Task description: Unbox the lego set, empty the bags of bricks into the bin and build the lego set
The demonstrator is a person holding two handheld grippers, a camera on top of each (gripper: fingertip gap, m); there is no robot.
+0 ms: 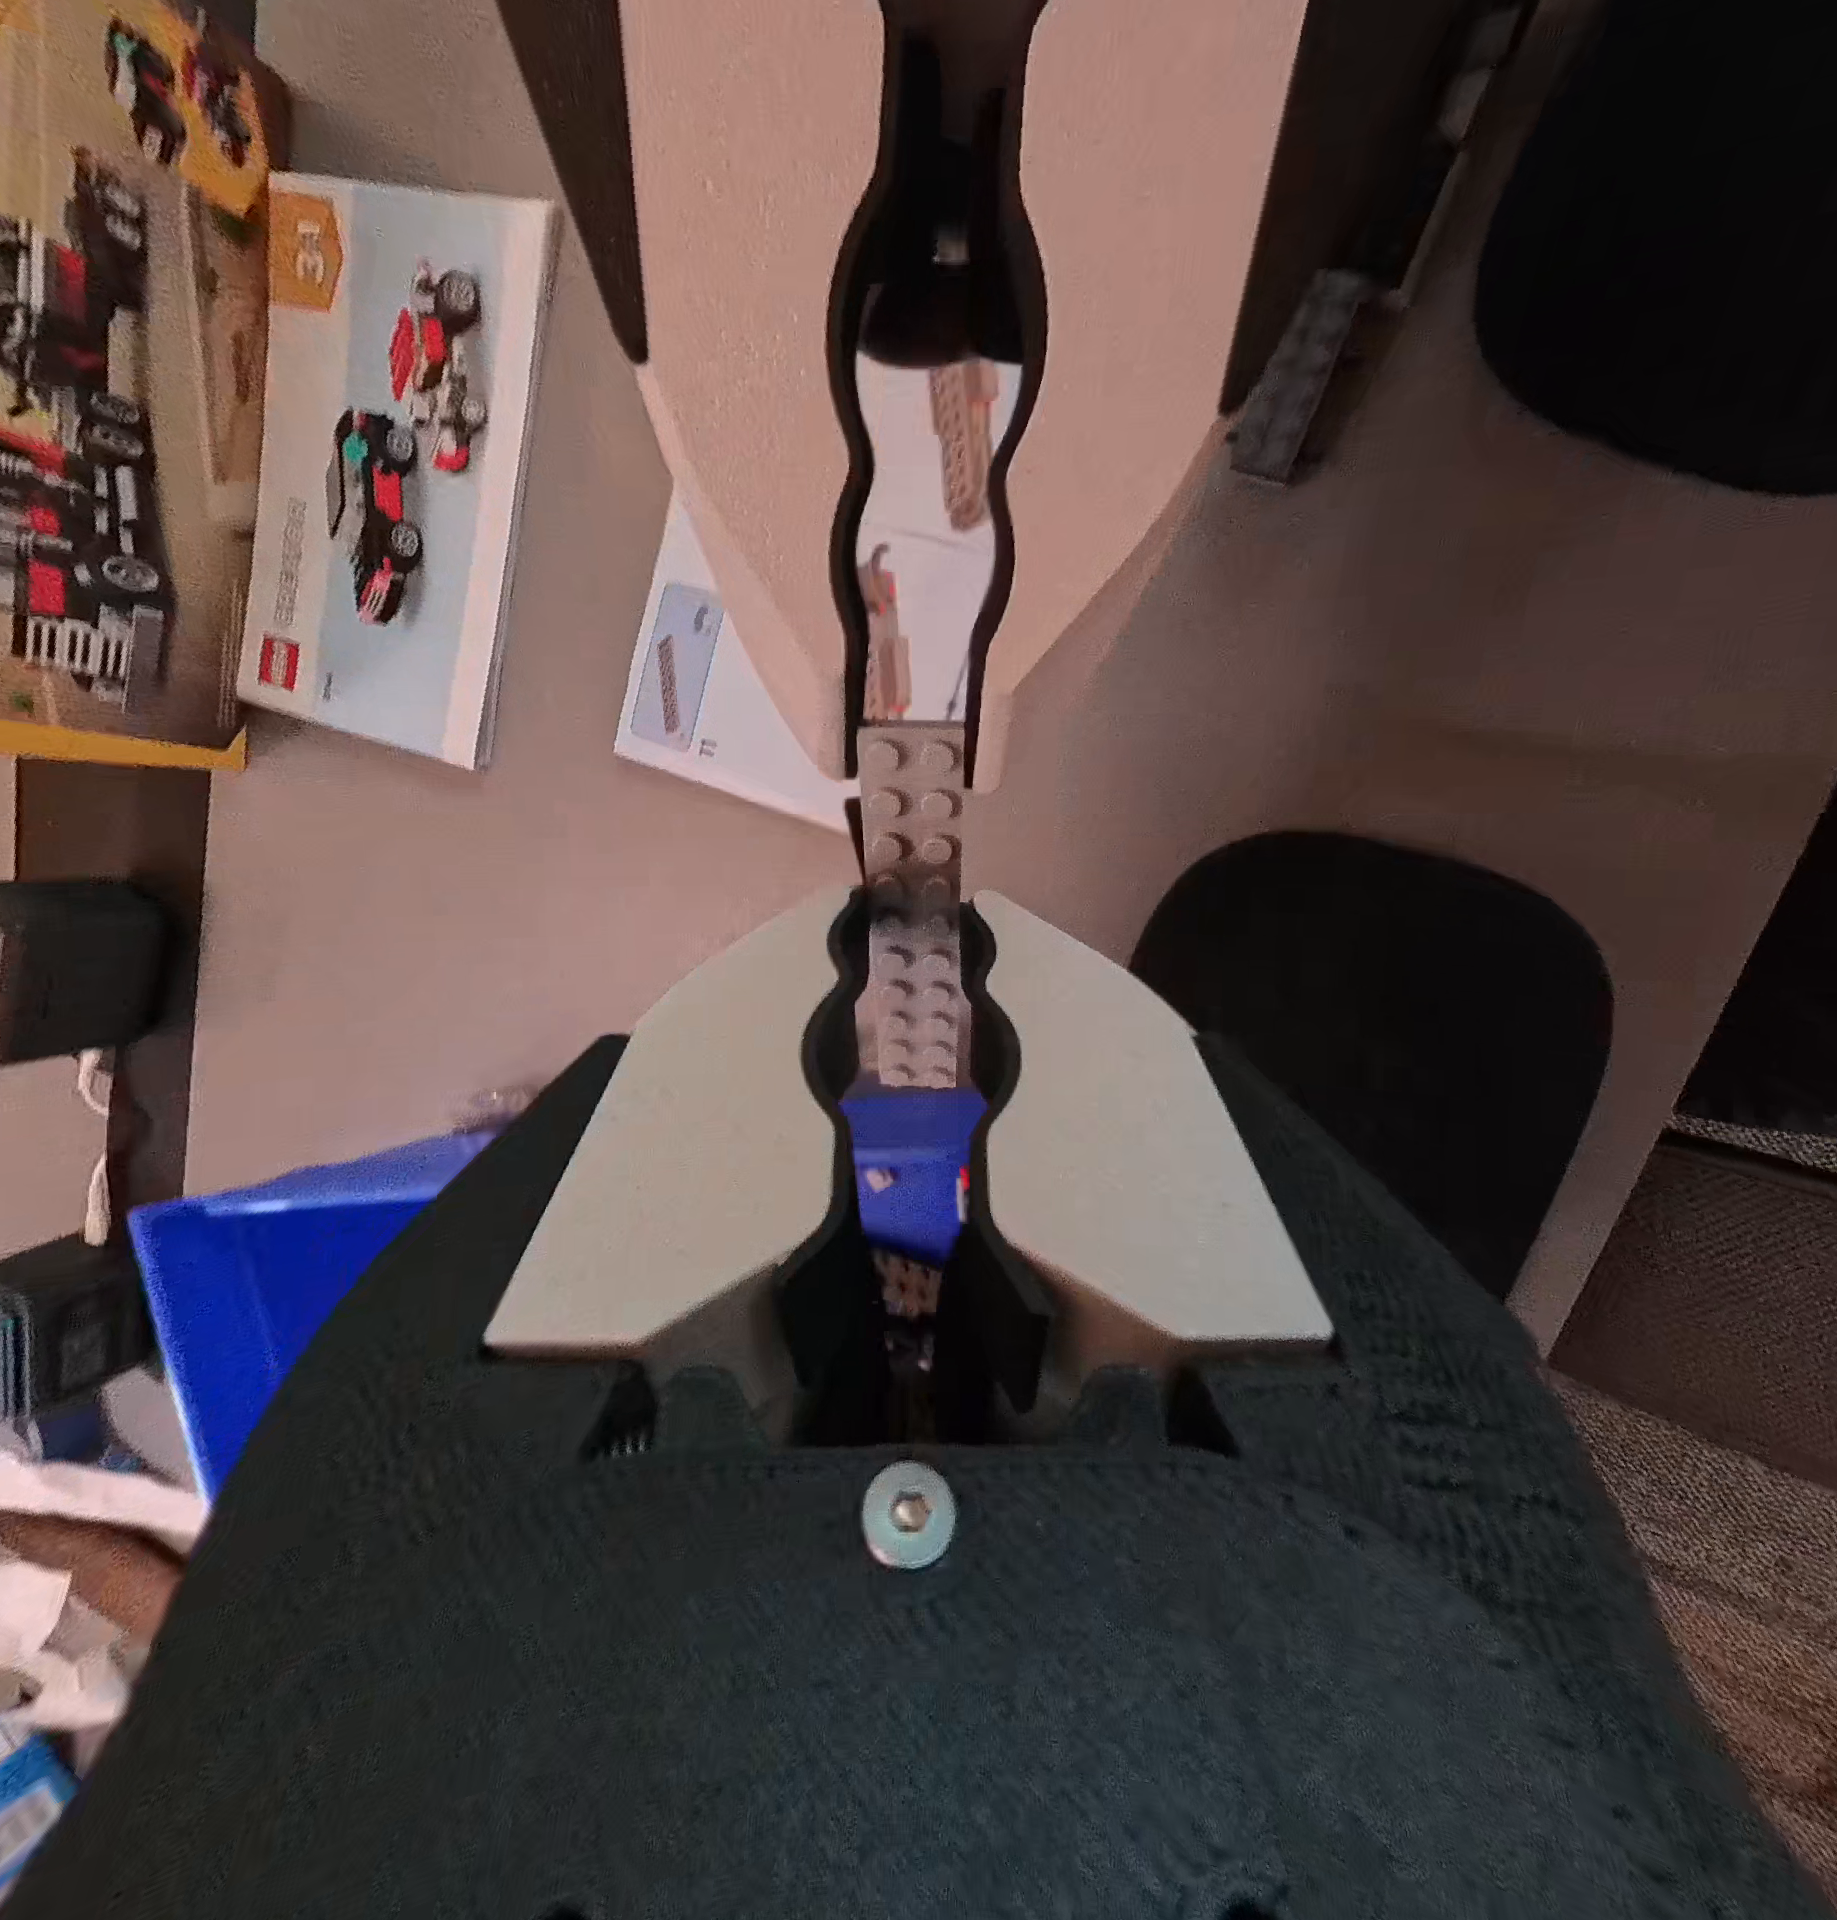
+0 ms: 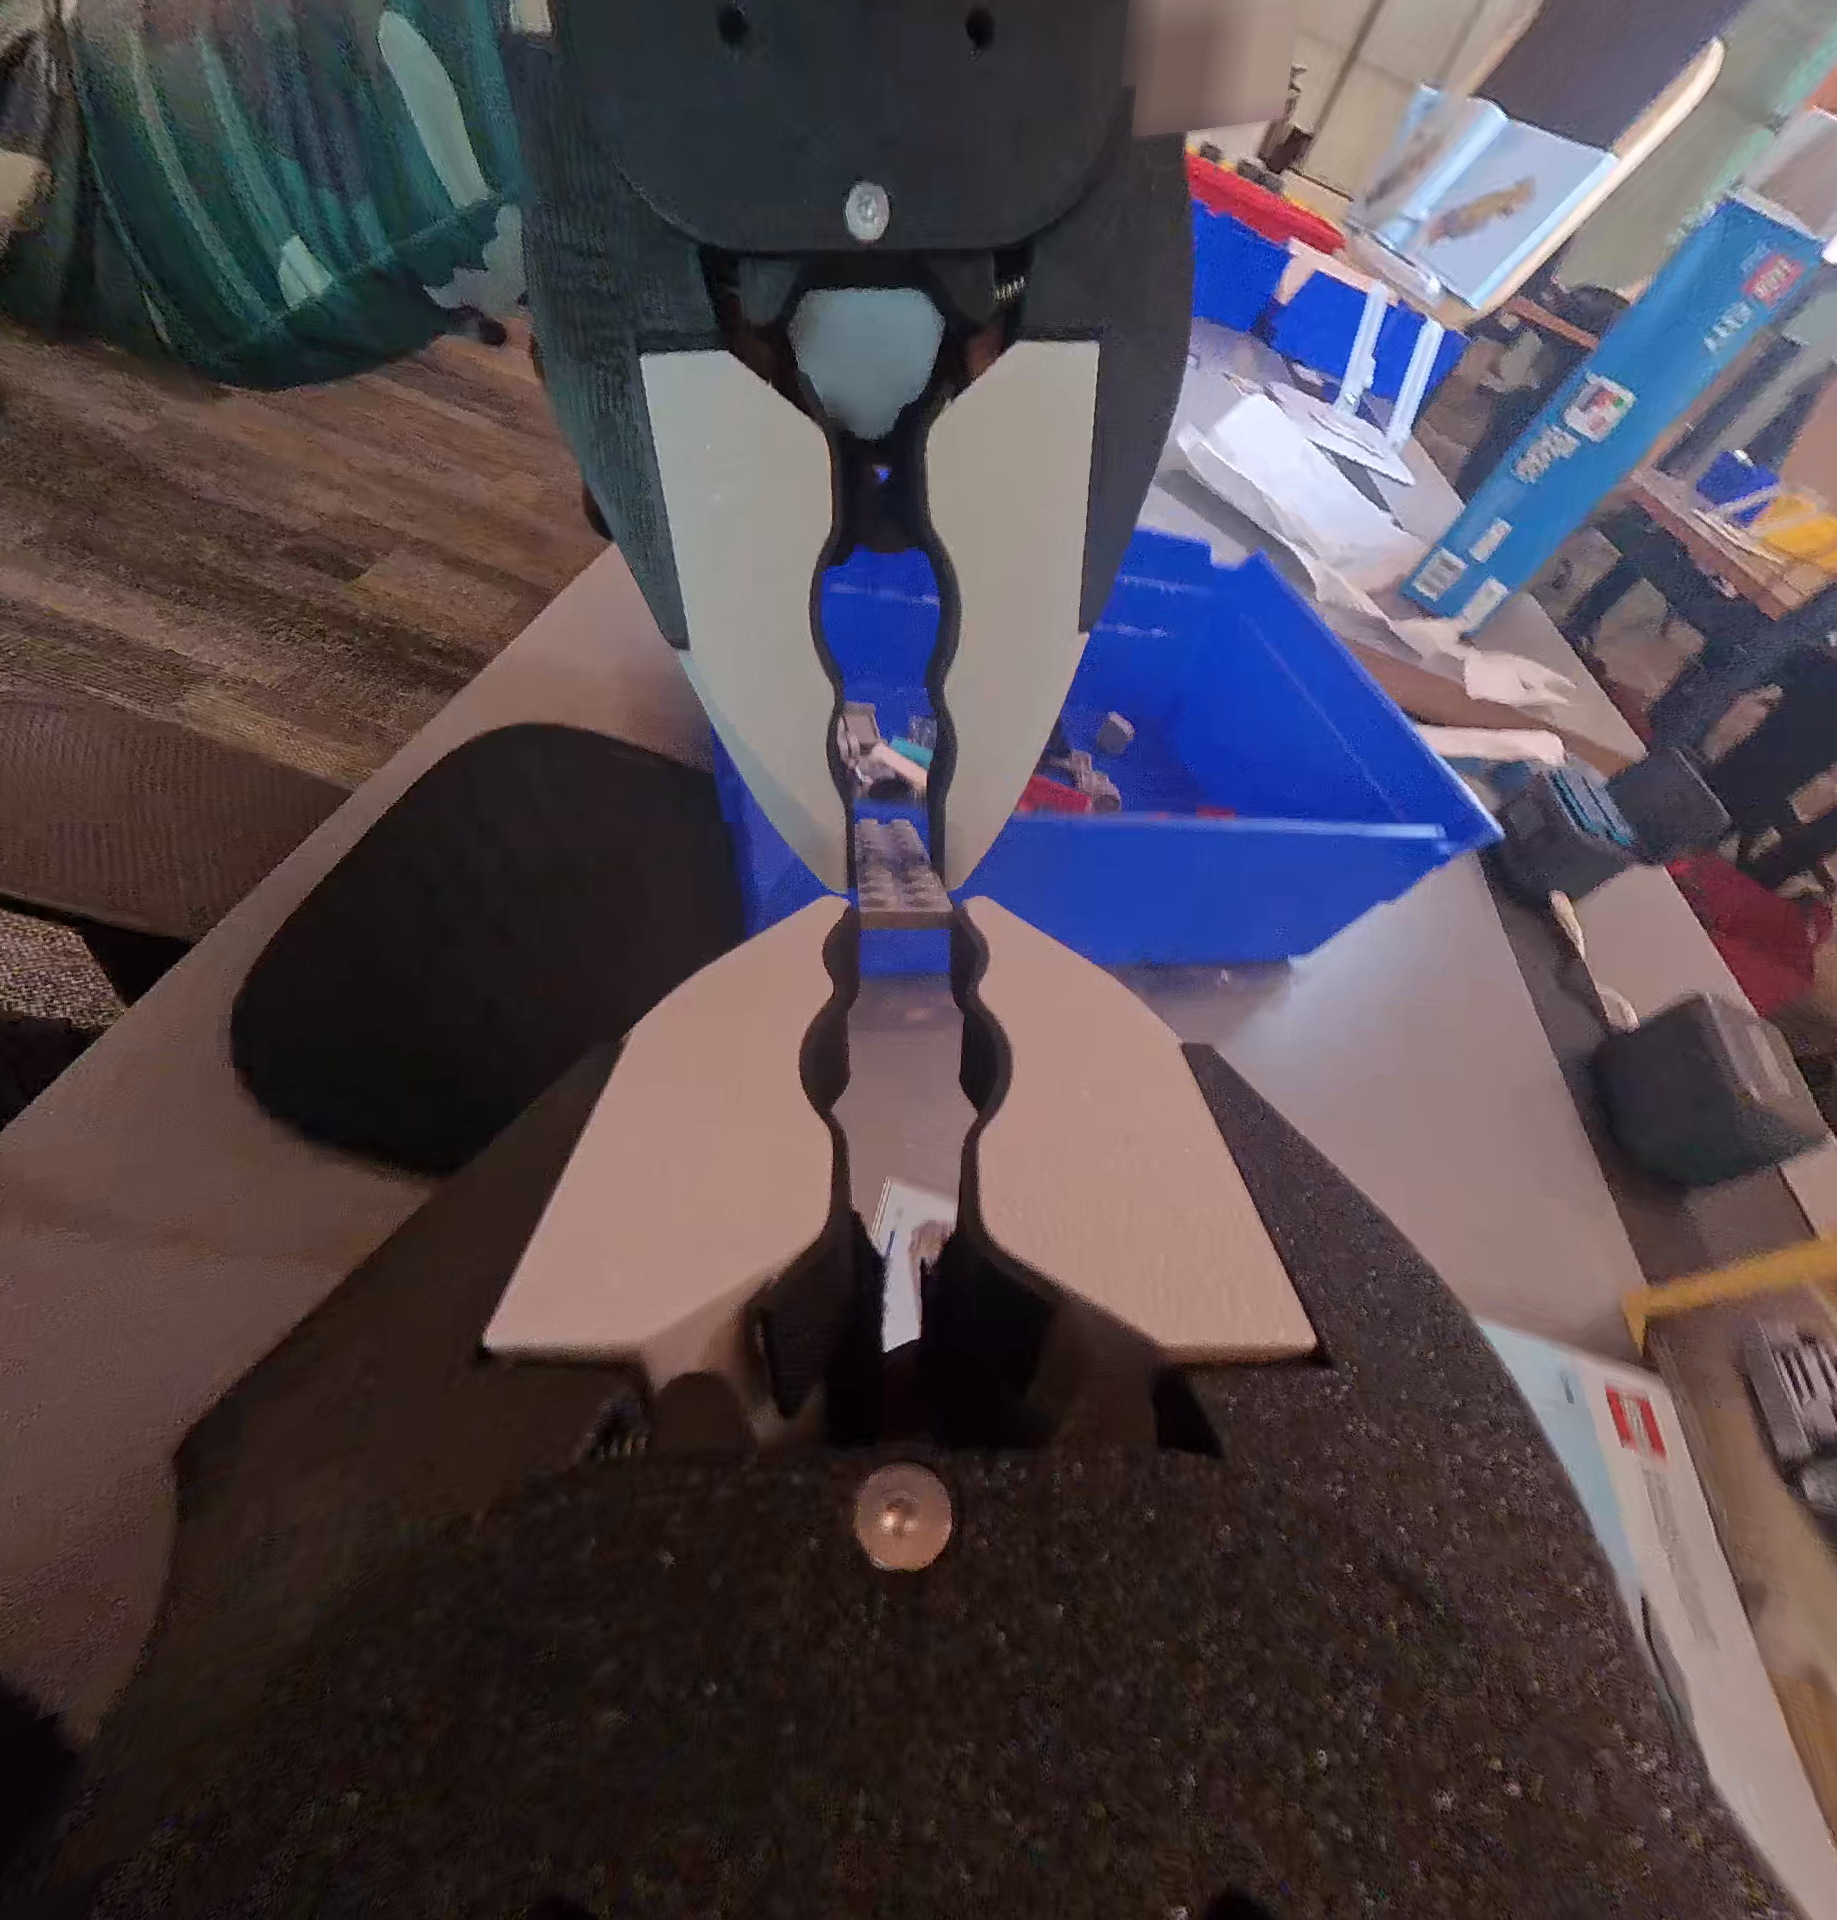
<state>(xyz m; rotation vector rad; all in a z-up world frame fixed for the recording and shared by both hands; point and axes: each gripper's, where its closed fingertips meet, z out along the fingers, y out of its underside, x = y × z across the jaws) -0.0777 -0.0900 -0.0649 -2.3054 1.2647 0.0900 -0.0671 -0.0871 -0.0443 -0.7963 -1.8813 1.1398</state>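
— Pinching what, the left gripper (image 1: 914, 914)?
— A long grey studded plate (image 1: 916, 831), held lengthwise between its tips, pointing to 12 o'clock.
— And the right gripper (image 1: 914, 764)?
— Clamped on the plate's far end, tip to tip with the left.
— The bin (image 2: 1205, 883)?
— Blue, on the table (image 2: 1361, 1060) behind the left gripper, loose bricks (image 2: 1080, 790) inside.
— Farther out?
— Instruction booklet (image 1: 394, 468) at 10 o'clock, lego box (image 1: 72, 416) beside it.

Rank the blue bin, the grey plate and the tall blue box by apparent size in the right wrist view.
1. blue bin, largest.
2. tall blue box, though it stands farther off, so its true size is unsure.
3. grey plate, smallest.
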